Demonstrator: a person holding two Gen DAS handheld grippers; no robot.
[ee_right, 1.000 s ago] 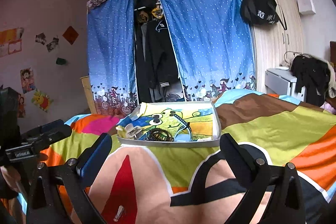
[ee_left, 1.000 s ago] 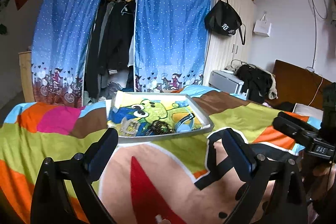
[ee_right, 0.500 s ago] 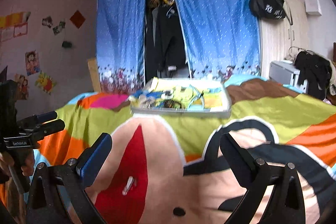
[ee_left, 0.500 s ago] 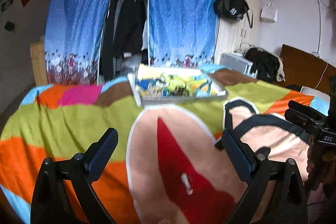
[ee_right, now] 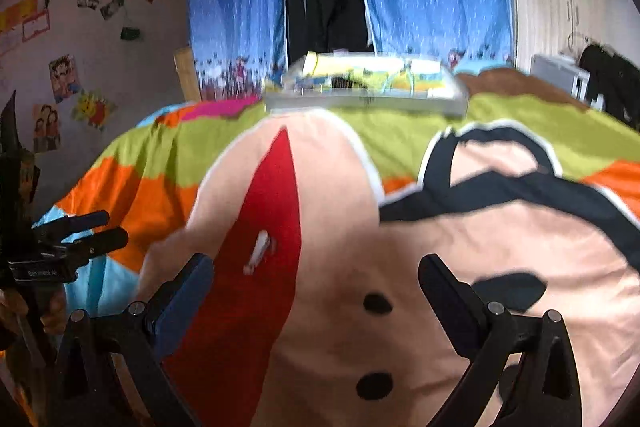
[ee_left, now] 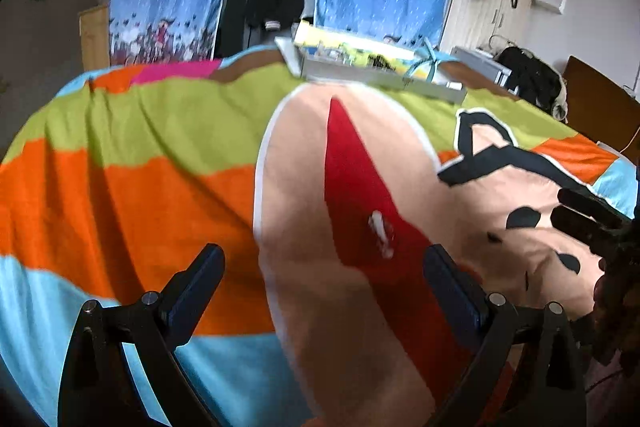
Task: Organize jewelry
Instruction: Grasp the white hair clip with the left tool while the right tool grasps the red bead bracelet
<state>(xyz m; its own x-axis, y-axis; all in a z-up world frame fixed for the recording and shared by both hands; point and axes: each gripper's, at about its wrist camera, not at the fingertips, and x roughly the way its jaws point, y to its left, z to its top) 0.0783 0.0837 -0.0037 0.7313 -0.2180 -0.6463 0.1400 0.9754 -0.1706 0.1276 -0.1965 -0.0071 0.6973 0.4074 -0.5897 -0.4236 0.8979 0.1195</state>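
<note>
Left wrist view: wide-open, empty left claw (ee_left: pixel 322 285) just short of small white piece (ee_left: pixel 380 233) on blanket (ee_left: pixel 160 195).

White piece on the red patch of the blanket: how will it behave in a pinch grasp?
The small white piece looks thin and light, so it probably shifts if nudged. It lies on the soft blanket, which likely gives under the fingers. Blur hides its material.

The black two-finger left gripper (ee_left: pixel 322 281) has its blue-padded jaws spread wide, with nothing between them. The black two-finger right gripper (ee_right: pixel 316 283) is spread just as wide and equally empty. Each appears at the edge of the other's view, gripped from below by what looks like a hand (ee_right: pixel 54 315), though blur hides detail.
</note>
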